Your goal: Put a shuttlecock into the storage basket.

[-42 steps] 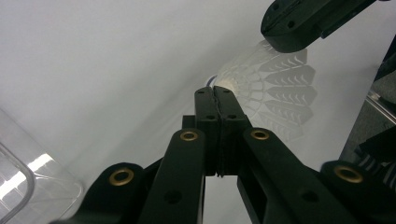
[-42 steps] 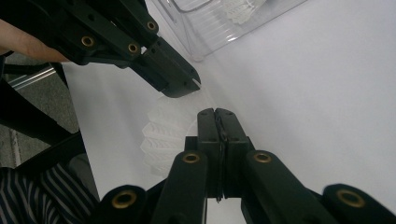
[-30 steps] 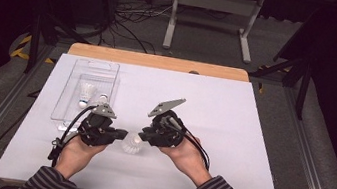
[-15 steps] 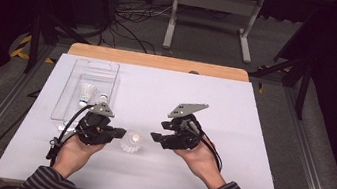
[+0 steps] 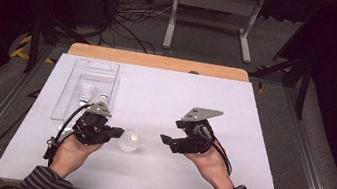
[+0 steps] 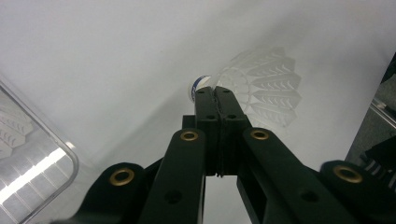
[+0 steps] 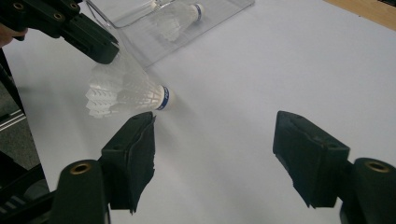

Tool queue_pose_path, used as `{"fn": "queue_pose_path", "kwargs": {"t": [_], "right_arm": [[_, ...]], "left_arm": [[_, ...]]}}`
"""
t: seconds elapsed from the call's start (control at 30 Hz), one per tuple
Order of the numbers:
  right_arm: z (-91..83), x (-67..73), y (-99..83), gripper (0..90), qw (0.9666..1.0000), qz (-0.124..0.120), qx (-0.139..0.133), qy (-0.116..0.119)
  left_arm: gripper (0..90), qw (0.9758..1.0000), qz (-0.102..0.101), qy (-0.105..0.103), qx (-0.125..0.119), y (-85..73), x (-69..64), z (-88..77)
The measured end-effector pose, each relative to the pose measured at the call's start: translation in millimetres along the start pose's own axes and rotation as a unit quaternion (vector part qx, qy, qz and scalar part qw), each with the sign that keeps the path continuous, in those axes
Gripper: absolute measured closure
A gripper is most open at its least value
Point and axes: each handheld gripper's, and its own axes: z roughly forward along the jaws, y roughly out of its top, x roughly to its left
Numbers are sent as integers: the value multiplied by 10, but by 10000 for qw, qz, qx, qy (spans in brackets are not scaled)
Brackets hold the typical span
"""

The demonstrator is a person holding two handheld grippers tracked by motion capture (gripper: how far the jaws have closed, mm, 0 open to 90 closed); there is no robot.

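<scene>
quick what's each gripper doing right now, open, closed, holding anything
Left gripper: jaws closed on the skirt edge of the white shuttlecock.
Right gripper: jaws open, have just been opening, nothing between them; it sits apart from the shuttlecock.

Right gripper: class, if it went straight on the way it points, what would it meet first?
Probably the shuttlecock, held by the left gripper. The right gripper, jaws just opened and empty, points toward it; depth is uncertain.

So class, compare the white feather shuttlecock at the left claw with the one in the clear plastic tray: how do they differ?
The white feather shuttlecock is pinched by the shut left claw over the white table; the shuttlecock in the clear plastic tray lies free, untouched inside the clear plastic tray. Both share white feathers and blue-banded corks.
</scene>
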Motion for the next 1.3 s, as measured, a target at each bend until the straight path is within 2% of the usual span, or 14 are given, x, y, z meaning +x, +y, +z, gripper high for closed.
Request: {"fn": "queue_pose_path", "kwargs": {"t": [0.27, 0.8, 0.87, 1.03, 1.3], "right_arm": [[-104, -71, -111, 255, 9997, 96, -159, -141], [-272, -150, -295, 236, 9987, 131, -375, -312], [-295, -162, -326, 235, 9985, 143, -412, -333], [-347, -192, -408, 232, 9980, 159, -474, -392], [-427, -253, -539, 228, 9965, 267, -623, -498]], "left_arm": [[900, 10000, 33, 37, -49, 6, 5, -42], [900, 9999, -29, 34, -94, -5, 24, -86], [900, 9999, 23, 74, -91, -5, 34, -94], [900, 9999, -35, 52, -104, -13, 34, -103], [900, 9999, -49, 85, -134, -17, 45, -116]]}}
